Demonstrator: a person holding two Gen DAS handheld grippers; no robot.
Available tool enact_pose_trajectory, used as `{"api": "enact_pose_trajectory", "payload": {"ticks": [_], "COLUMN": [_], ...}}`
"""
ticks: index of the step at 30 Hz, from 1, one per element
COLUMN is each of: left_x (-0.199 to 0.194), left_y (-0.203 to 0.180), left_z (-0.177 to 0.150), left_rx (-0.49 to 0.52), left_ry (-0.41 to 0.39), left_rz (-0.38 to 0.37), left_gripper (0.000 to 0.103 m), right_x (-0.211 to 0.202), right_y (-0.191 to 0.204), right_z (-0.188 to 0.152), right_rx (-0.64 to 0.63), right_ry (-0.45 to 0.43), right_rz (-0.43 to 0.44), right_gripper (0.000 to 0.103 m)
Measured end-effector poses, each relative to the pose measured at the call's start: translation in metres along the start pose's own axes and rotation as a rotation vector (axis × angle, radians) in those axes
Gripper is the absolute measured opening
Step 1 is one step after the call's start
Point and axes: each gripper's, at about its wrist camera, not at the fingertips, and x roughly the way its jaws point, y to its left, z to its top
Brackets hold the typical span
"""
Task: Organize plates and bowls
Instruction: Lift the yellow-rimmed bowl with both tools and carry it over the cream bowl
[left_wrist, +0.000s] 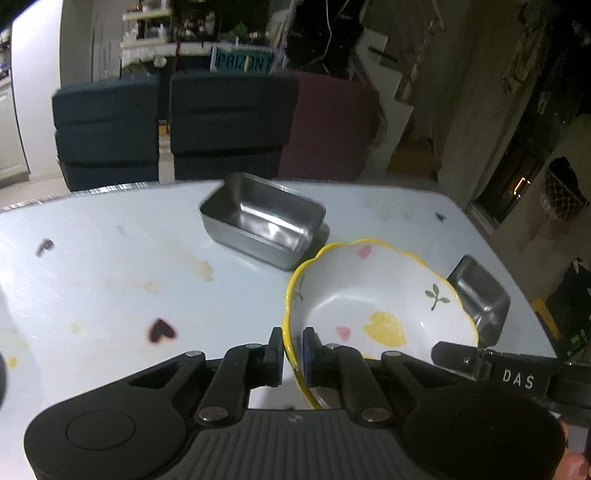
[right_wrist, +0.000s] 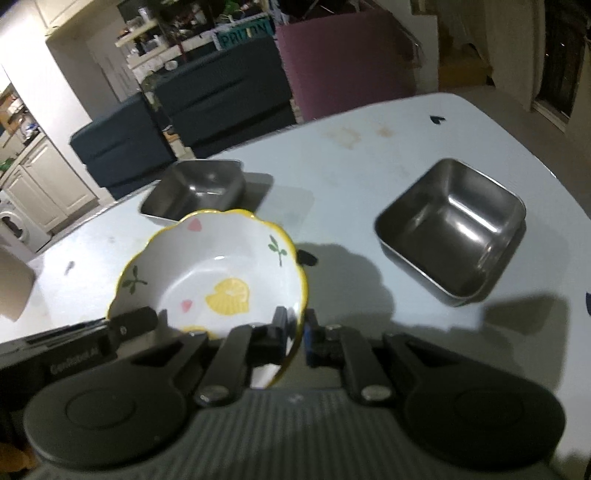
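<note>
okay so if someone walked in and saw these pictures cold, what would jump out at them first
The white bowl with its yellow scalloped rim and lemon print, pinched on opposite sides of the rim by the left claw and the right claw above the pale blue table. Next, two shiny steel containers sitting apart on the table beyond it.

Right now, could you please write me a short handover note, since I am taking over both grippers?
Left gripper: shut on the rim of the yellow-rimmed bowl.
Right gripper: shut on the opposite rim of that bowl.
The bowl looks lifted off the table.
Two steel containers stand empty on the table: a rectangular one beyond the bowl, a square one to its right.
Done: bowl gripped.
Left: set it down, probably with the containers.
</note>
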Motion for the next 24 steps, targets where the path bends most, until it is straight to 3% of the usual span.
{"api": "enact_pose_trajectory", "payload": {"ticks": [14, 24], "left_x": [-0.094, -0.130], "left_y": [-0.023, -0.018], "left_z": [-0.014, -0.063], "left_rx": [0.078, 0.085], "left_ry": [-0.082, -0.052], "left_rz": [-0.036, -0.058], "left_gripper": [0.012, 0.012], "right_x": [-0.100, -0.135], "right_y": [0.004, -0.009], "right_z": [-0.010, -0.056], "right_rx": [0.024, 0.030], "right_ry": [-0.136, -0.078], "right_rz": [0.099, 0.160], "right_gripper": [0.008, 0.008]}}
